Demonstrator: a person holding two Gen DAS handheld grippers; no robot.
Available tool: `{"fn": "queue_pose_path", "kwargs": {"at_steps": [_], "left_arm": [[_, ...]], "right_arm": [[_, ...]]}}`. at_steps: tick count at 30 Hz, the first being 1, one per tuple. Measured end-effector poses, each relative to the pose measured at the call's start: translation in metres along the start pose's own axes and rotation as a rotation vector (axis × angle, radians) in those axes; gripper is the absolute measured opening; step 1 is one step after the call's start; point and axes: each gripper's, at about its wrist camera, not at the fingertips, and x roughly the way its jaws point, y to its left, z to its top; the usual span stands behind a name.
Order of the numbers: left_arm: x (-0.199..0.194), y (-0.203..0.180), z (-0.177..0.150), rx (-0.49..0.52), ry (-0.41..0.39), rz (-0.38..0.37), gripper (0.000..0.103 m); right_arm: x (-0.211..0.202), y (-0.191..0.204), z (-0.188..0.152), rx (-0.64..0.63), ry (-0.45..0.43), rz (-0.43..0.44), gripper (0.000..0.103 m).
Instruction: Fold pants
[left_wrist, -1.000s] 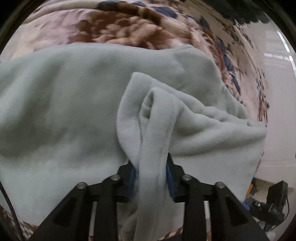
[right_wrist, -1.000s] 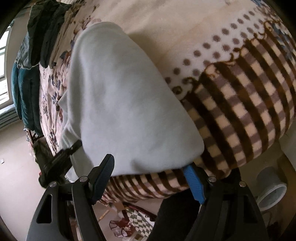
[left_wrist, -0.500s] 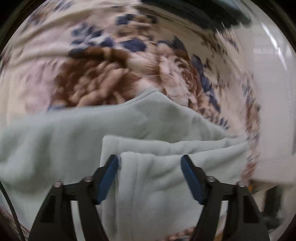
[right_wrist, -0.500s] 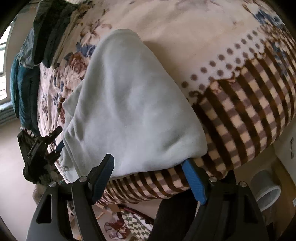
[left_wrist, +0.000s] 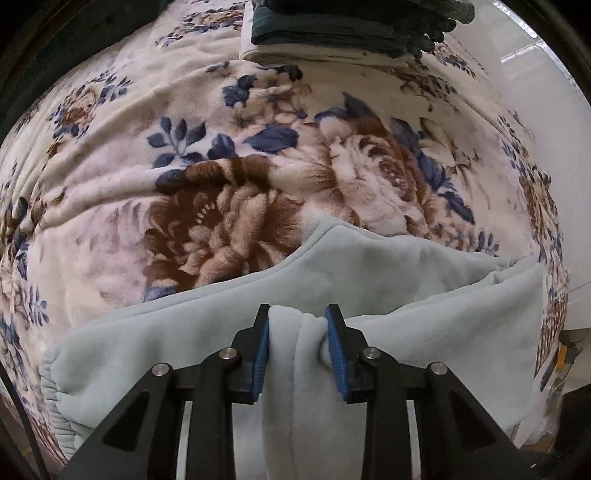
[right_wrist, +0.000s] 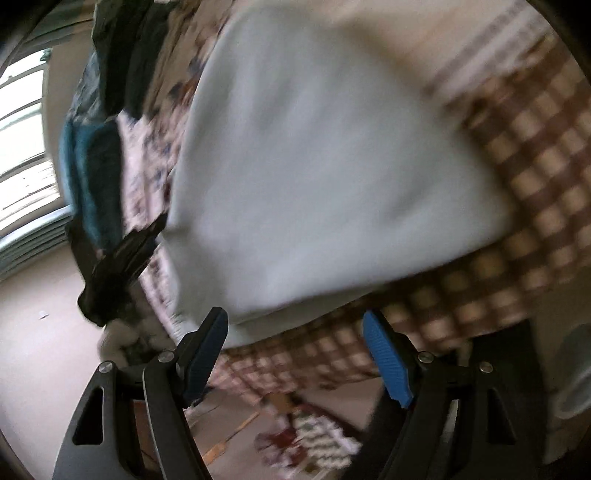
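Pale mint fleece pants (left_wrist: 388, 280) lie on a flowered blanket (left_wrist: 229, 177). My left gripper (left_wrist: 298, 314) points steeply down at their near part, its jaws closing on a bunched fold of the fleece, and the blue pads (left_wrist: 261, 350) press it from both sides. The same pants (right_wrist: 332, 155) fill the blurred right wrist view as a broad flat panel. My right gripper (right_wrist: 295, 325) stands open at the panel's near hem, with nothing gripped between its blue pads (right_wrist: 388, 362). The left gripper (right_wrist: 118, 266) appears there as a dark shape at the pants' left corner.
Folded dark garments (left_wrist: 351, 26) are stacked at the blanket's far end. A brown checked border (right_wrist: 517, 166) of the blanket runs along the bed edge. Teal and dark clothes (right_wrist: 96, 177) hang beside a window. A white wall (left_wrist: 535, 92) rises at right, and floor clutter (right_wrist: 303, 435) lies below.
The left jaws let go of the bunched fleece, opened wide half a second ago, and have closed on a fold again, with more blanket now in view. The right gripper has swung across the panel, still open.
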Motion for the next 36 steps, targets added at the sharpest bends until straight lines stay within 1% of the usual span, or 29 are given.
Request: {"fn": "queue_pose_path", "kwargs": {"at_steps": [1, 2, 3, 5, 7, 8, 9, 11, 12, 13, 14, 15, 16, 17, 18, 19, 20, 21, 22, 23, 25, 26, 28, 29, 31, 32, 33, 35, 36], "left_arm": [[-0.002, -0.001, 0.0, 0.002, -0.004, 0.004, 0.026], [-0.003, -0.001, 0.0, 0.006, -0.005, 0.005, 0.026], [-0.004, -0.001, -0.001, 0.007, -0.003, 0.009, 0.026], [-0.004, 0.0, -0.002, 0.003, 0.002, 0.02, 0.027], [-0.008, 0.006, -0.007, -0.006, 0.003, 0.022, 0.027], [-0.008, 0.008, -0.009, -0.002, 0.009, 0.032, 0.027], [-0.004, 0.013, -0.012, -0.006, 0.016, 0.043, 0.027], [0.01, 0.021, -0.014, -0.035, 0.057, 0.025, 0.03], [0.016, 0.025, -0.014, -0.06, 0.063, 0.019, 0.034], [0.02, 0.026, -0.012, -0.076, 0.062, 0.024, 0.044], [0.022, 0.028, -0.011, -0.087, 0.062, 0.023, 0.047], [0.02, 0.03, -0.01, -0.108, 0.061, 0.008, 0.048], [0.013, 0.033, -0.01, -0.138, 0.049, -0.029, 0.048], [0.006, 0.036, -0.012, -0.163, 0.031, -0.067, 0.048], [-0.006, 0.04, -0.016, -0.184, 0.002, -0.095, 0.049], [-0.019, 0.043, -0.022, -0.192, -0.029, -0.09, 0.065], [-0.032, 0.047, -0.03, -0.193, -0.057, -0.072, 0.076], [-0.042, 0.051, -0.037, -0.195, -0.084, -0.066, 0.096], [-0.051, 0.055, -0.046, -0.201, -0.107, -0.067, 0.1], [-0.055, 0.061, -0.054, -0.211, -0.114, -0.063, 0.1], [-0.062, 0.08, -0.073, -0.246, -0.11, -0.02, 0.1], [-0.064, 0.089, -0.083, -0.273, -0.109, 0.013, 0.1], [-0.072, 0.12, -0.113, -0.387, -0.137, 0.032, 0.1], [-0.075, 0.14, -0.131, -0.482, -0.155, 0.027, 0.1], [-0.068, 0.171, -0.163, -0.654, -0.163, -0.041, 0.099], [-0.061, 0.186, -0.177, -0.734, -0.157, -0.093, 0.099], [-0.05, 0.203, -0.195, -0.834, -0.143, -0.131, 0.099], [-0.034, 0.219, -0.212, -0.927, -0.135, -0.172, 0.099], [-0.021, 0.226, -0.22, -0.966, -0.123, -0.194, 0.099]], "right_arm": [[0.012, 0.001, -0.001, 0.013, 0.005, 0.035, 0.077], [0.023, 0.002, -0.002, 0.038, -0.005, 0.09, 0.069], [0.03, 0.003, -0.001, 0.052, -0.023, 0.129, 0.045], [0.043, 0.0, 0.002, 0.096, -0.087, 0.111, 0.008], [0.048, -0.005, 0.0, 0.158, -0.104, 0.116, 0.007], [0.047, -0.004, -0.003, 0.175, -0.106, 0.137, 0.007], [0.045, 0.002, -0.007, 0.147, -0.105, 0.11, 0.007], [0.052, 0.007, -0.01, 0.091, -0.076, 0.018, 0.007], [0.057, 0.004, -0.008, 0.078, -0.06, -0.029, 0.01], [0.065, 0.0, -0.007, 0.075, -0.031, -0.075, 0.011], [0.074, -0.008, -0.004, 0.1, 0.012, -0.11, 0.023], [0.076, -0.013, -0.003, 0.13, 0.036, -0.12, 0.042], [0.075, -0.017, -0.002, 0.153, 0.048, -0.12, 0.05], [0.071, -0.016, -0.002, 0.153, 0.056, -0.108, 0.068], [0.066, -0.011, -0.003, 0.126, 0.064, -0.127, 0.08], [0.062, -0.004, -0.007, 0.077, 0.07, -0.173, 0.083], [0.057, 0.007, -0.011, 0.0, 0.076, -0.245, 0.083], [0.053, 0.021, -0.014, -0.082, 0.082, -0.316, 0.085], [0.048, 0.037, -0.019, -0.178, 0.079, -0.388, 0.087], [0.045, 0.048, -0.023, -0.24, 0.072, -0.441, 0.09], [0.042, 0.07, -0.029, -0.353, 0.047, -0.534, 0.09], [0.041, 0.081, -0.03, -0.4, 0.029, -0.564, 0.09], [0.048, 0.101, -0.026, -0.463, -0.005, -0.609, 0.09], [0.053, 0.109, -0.018, -0.475, -0.014, -0.612, 0.09], [0.064, 0.127, 0.0, -0.486, -0.049, -0.581, 0.09], [0.072, 0.131, 0.007, -0.496, -0.08, -0.597, 0.09], [0.081, 0.136, 0.011, -0.51, -0.094, -0.621, 0.09], [0.103, 0.142, 0.024, -0.548, -0.116, -0.7, 0.09], [0.113, 0.142, 0.03, -0.552, -0.107, -0.733, 0.09]]}}
